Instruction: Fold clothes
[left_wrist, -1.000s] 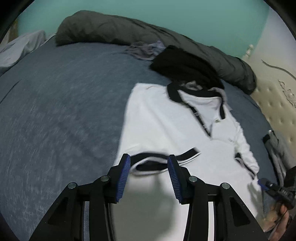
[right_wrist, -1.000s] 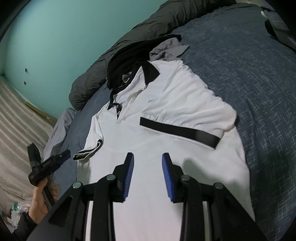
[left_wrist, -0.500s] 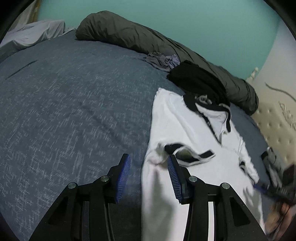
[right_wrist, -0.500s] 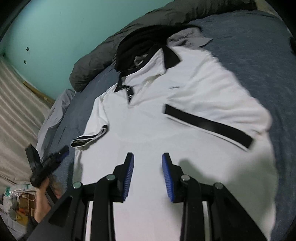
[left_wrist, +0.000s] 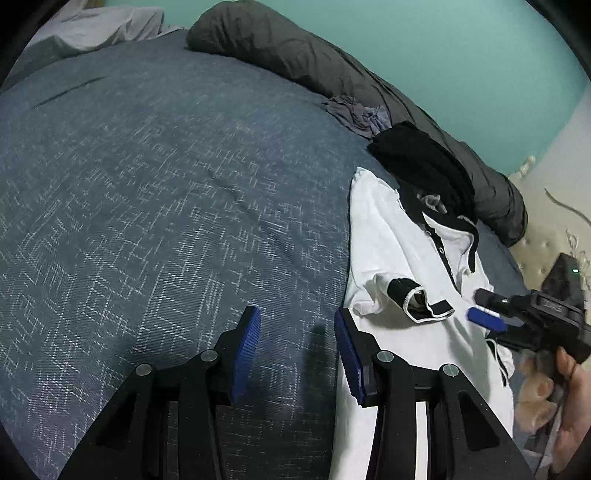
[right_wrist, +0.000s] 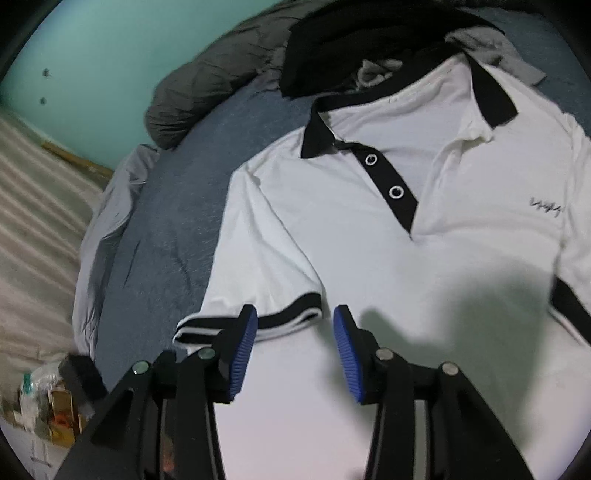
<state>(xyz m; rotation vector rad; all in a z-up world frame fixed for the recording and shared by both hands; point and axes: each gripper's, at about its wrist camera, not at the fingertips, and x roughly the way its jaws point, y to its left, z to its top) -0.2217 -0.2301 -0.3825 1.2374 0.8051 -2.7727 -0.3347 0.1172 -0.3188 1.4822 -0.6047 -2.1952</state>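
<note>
Teal wall and a dark blue bedspread (left_wrist: 166, 206) fill the left wrist view. The left gripper (left_wrist: 297, 354) hangs with fingers spread and empty above bare bedspread, beside the white polo shirt (left_wrist: 384, 243), whose folded-in sleeve (left_wrist: 410, 299) looks loose and could slip open.

From the right wrist, the right gripper (right_wrist: 291, 350) is opening, empty, over the other sleeve's cuff (right_wrist: 288, 317); pinching both layers would drag the shirt askew.

Looking like a home bedroom: wide bed (left_wrist: 166, 192) wearing blue-grey cover, rolled dark duvet (left_wrist: 332, 74) lying along teal wall (left_wrist: 443, 44), tufted headboard (left_wrist: 546, 236) showing.
</note>
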